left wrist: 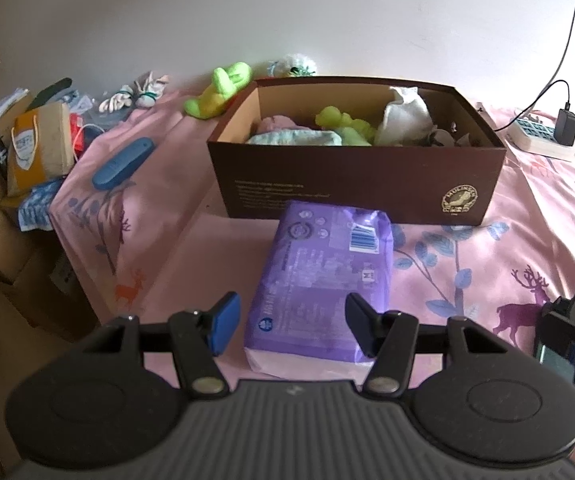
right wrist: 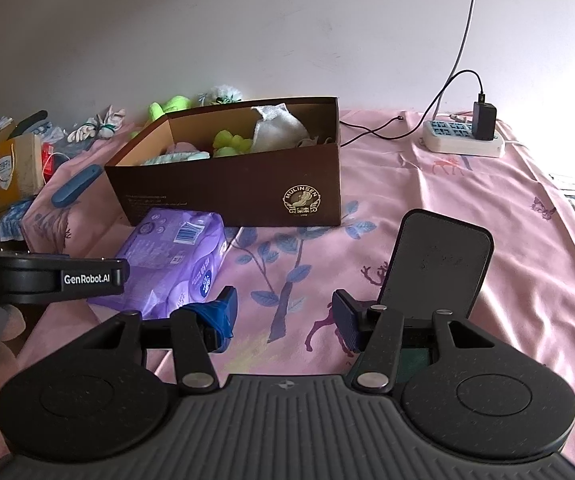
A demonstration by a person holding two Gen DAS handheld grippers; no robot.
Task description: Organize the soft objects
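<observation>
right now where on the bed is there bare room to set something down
Free: the pink sheet between the brown box and power strip. Crowded: the purple pack before the box, the toys behind it.

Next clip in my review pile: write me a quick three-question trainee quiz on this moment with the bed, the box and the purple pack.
1. True or false: the purple pack lies on the bedspread in front of the brown box, outside it.
2. Which item lies outside the box, behind its left corner? A) the white cloth B) the green plush toy C) the light blue cloth
3. Fill in: the left gripper has its jaws ____, with the near end of the pack between them.

Key: 1 true. 2 B. 3 open; the left pad stands clear of the pack, and whether the right pad touches it cannot be told.
</observation>
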